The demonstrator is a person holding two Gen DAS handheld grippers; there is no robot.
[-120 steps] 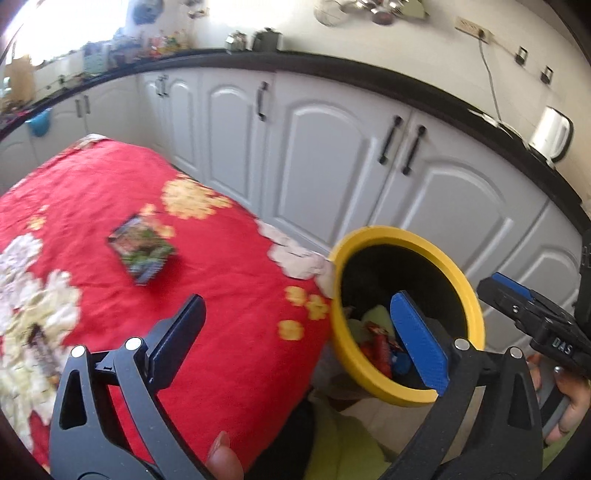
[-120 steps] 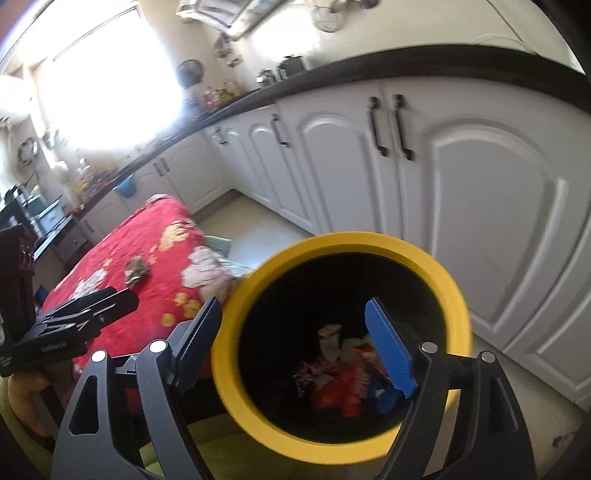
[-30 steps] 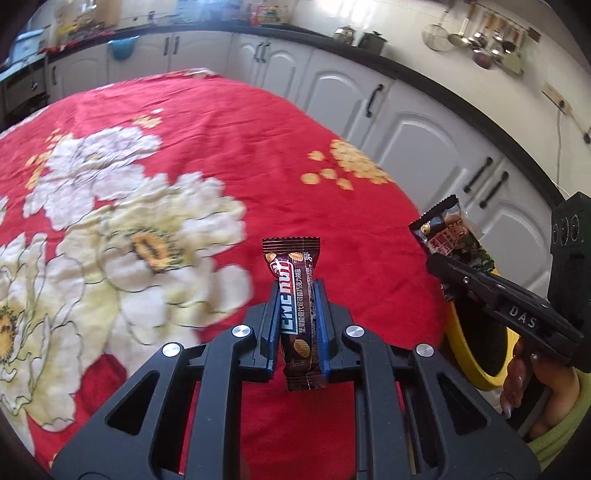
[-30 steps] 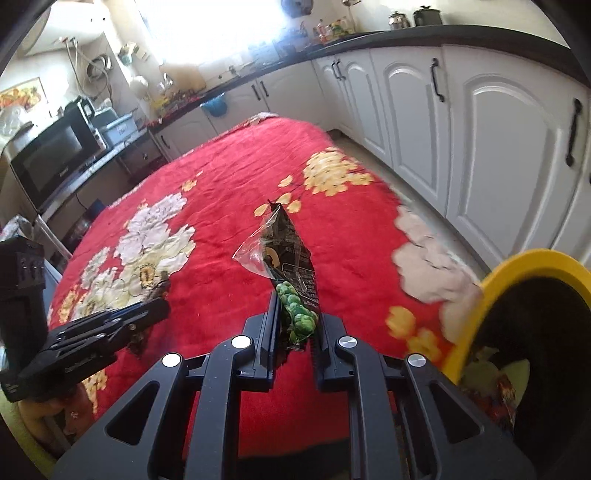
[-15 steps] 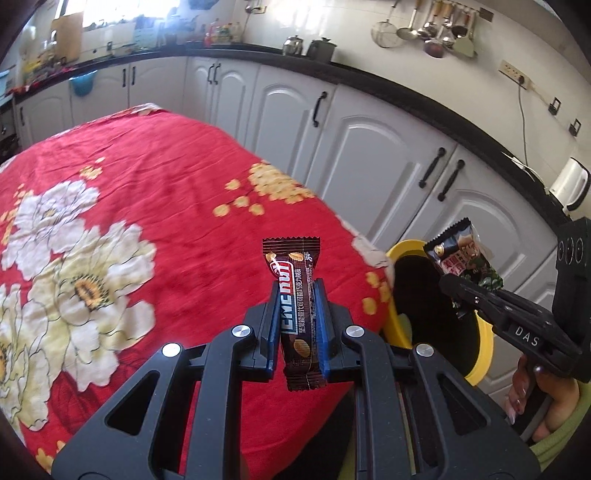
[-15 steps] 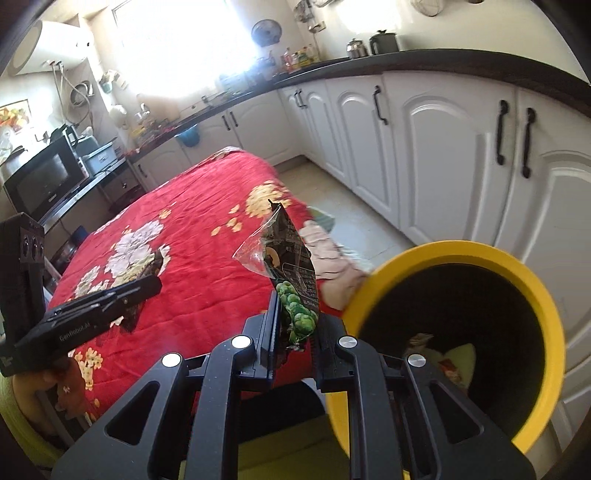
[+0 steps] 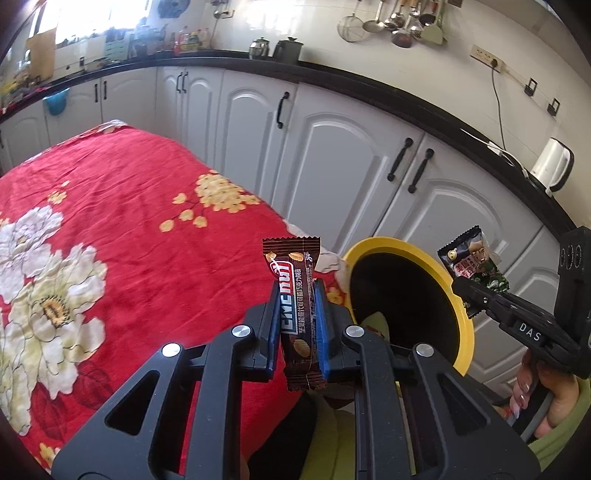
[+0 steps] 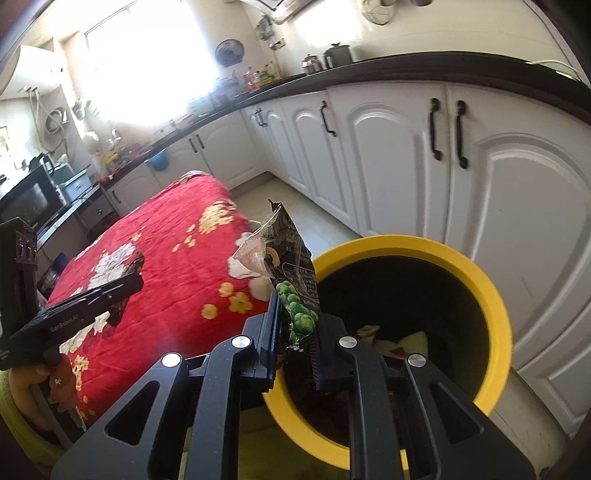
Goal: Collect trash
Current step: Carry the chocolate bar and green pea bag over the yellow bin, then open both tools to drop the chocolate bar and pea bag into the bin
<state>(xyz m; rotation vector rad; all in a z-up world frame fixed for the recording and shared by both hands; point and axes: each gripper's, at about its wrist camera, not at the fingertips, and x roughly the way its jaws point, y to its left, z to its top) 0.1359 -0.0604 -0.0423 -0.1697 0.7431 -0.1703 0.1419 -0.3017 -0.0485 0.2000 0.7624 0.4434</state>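
L gripper [image 7: 298, 314]: clamped on brown choc bar wrapper [image 7: 295, 295]. R gripper [image 8: 295, 332]: clamped on green-pea snack packet [image 8: 291, 280], beside yellow bin [image 8: 495, 295].

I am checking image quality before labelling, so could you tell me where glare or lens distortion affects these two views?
Right wrist view: the window is blown out white, washing out the nearby counter; the yellow bin stays clear. Left wrist view: evenly lit, mild glare at the top left; fisheye bends the black countertop into an arc; the chocolate bar wrapper reads sharp.

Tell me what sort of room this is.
A home kitchen, most likely: white cabinets under a dark counter, ladles and strainers hanging on the wall, an electric kettle and a microwave.
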